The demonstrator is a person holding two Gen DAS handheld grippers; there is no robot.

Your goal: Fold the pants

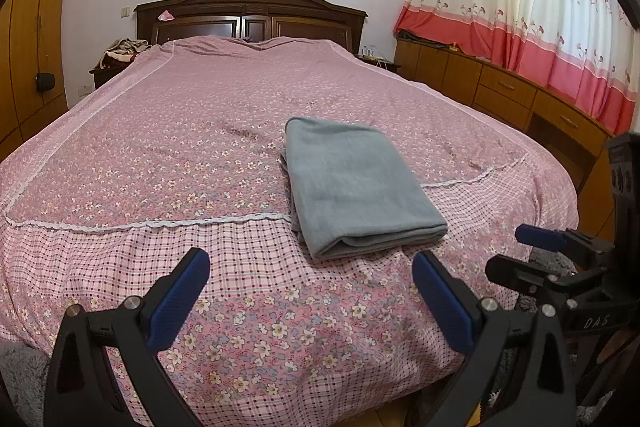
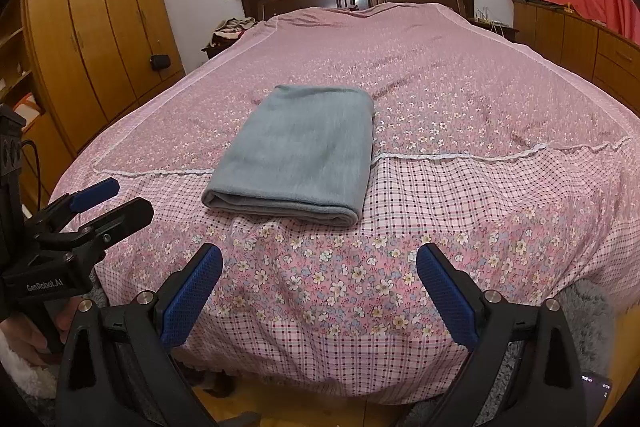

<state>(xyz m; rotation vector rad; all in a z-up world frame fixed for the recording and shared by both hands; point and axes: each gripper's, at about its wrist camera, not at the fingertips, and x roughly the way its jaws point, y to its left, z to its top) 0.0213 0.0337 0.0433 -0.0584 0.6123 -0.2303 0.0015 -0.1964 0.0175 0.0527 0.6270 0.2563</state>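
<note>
**Inspector:** Nearest the lens, both claws. Left gripper (image 1: 310,281): blue pads spread wide, nothing between them, held over the foot of the bed (image 1: 120,131). Right gripper (image 2: 320,277): likewise wide apart and empty.

**Clerk:** And the pants?

**Inspector:** Grey pants (image 2: 296,151) lie as a neat flat rectangle on the floral bedspread, straddling the white lace trim (image 2: 460,157), rolled fold edge towards the foot. Neither claw touches them; both sit near, short of that edge.

**Clerk:** Stage of work?

**Inspector:** In my judgement the folding looks finished, or one halving remains. If a further fold is wanted, each claw must close on a near corner and carry it to the far edge evenly. Otherwise, withdraw without disturbing the stack.
</note>
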